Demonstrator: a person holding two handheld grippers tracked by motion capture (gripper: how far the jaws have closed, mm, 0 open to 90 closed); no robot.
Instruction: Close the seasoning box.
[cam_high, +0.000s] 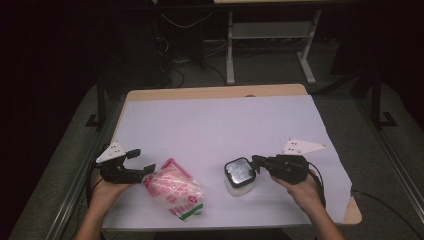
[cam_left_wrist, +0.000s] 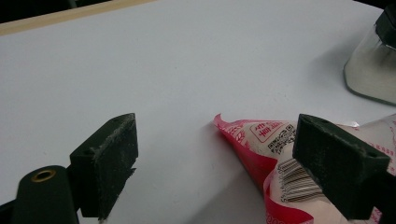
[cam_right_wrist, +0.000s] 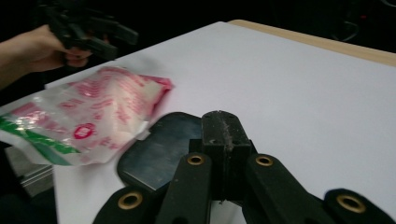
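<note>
A crumpled clear bag (cam_high: 174, 187) with red and green print lies near the table's front edge. My left gripper (cam_high: 142, 161) is open just left of it; in the left gripper view the bag's red corner (cam_left_wrist: 261, 154) reaches in between the wide-apart jaws (cam_left_wrist: 219, 128), close to the right one. A squat translucent jar with a dark lid (cam_high: 240, 175) stands right of the bag. My right gripper (cam_high: 256, 161) is shut, its tips against the jar's right top edge. In the right gripper view the closed jaws (cam_right_wrist: 223, 122) sit beside the dark lid (cam_right_wrist: 154, 149).
A white sheet (cam_high: 220, 125) covers the wooden table (cam_high: 215, 92), bare across its middle and back. Past the far edge, on the floor, stand a white desk frame (cam_high: 270, 35) and cables. A cable (cam_high: 385, 202) trails off the front right corner.
</note>
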